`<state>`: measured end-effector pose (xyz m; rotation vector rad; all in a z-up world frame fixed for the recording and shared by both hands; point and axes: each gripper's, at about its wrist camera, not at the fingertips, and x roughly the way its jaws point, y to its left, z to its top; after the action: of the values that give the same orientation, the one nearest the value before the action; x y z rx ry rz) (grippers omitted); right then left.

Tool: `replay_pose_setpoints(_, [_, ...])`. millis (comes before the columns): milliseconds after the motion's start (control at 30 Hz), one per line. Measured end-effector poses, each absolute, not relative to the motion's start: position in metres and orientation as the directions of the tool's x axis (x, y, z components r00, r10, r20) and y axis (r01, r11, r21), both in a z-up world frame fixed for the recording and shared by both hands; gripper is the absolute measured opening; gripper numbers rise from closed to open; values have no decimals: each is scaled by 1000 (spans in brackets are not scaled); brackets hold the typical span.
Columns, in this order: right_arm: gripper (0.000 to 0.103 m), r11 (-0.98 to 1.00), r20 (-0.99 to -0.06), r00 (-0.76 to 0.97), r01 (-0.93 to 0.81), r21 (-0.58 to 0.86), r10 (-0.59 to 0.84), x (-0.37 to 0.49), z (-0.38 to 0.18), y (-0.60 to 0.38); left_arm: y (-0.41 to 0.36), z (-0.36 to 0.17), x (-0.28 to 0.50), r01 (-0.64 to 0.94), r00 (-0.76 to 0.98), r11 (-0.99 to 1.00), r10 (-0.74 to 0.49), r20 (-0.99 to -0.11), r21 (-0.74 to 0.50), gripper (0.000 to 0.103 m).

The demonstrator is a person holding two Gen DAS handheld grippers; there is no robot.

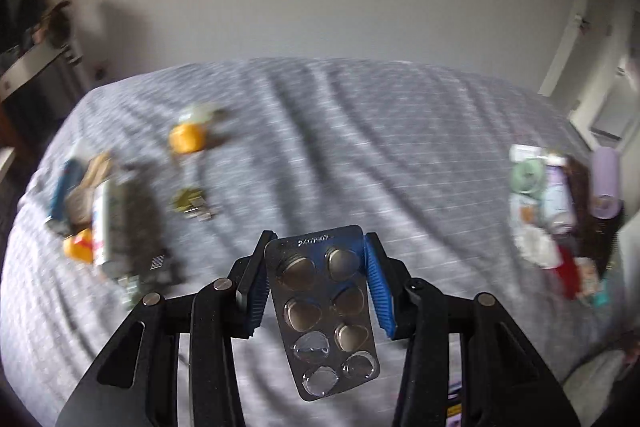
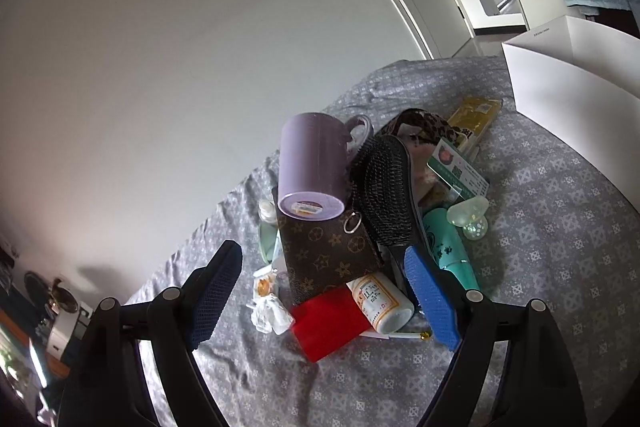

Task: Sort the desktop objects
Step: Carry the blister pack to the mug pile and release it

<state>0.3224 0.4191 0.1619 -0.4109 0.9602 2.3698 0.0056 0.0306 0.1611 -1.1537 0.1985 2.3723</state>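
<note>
My left gripper [image 1: 316, 259] is shut on a silver pill blister pack [image 1: 324, 311] and holds it above the grey patterned cloth [image 1: 340, 147]; the view is blurred. My right gripper [image 2: 324, 267] is open and empty, just above a pile of objects: a lilac mug [image 2: 312, 167] on its side, a brown monogram wallet [image 2: 328, 251], a black hairbrush [image 2: 384, 191], a red box [image 2: 330, 323], a white pill bottle [image 2: 380, 303] and a teal tube [image 2: 448, 243]. The same pile shows at the right in the left wrist view [image 1: 560, 211].
A second group lies at the left of the cloth: an orange object [image 1: 186, 137], a white can [image 1: 102, 223] and small metal items [image 1: 192, 205]. A white box [image 2: 576, 83] stands at the far right. Wall behind, doorway to the right.
</note>
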Motion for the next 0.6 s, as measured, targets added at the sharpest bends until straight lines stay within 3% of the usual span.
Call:
replay_pose_setpoints(267, [85,-573,-416,-842,-539,617,344,334,158,426,195,188,44,-668,-387,-727,522,-760,-159,42])
replay_pose_setpoints(600, [87,-566,-393,-854,-521,639,342,329,153,430,363,168,94,-806,-230,-568,560,-796,-167,42])
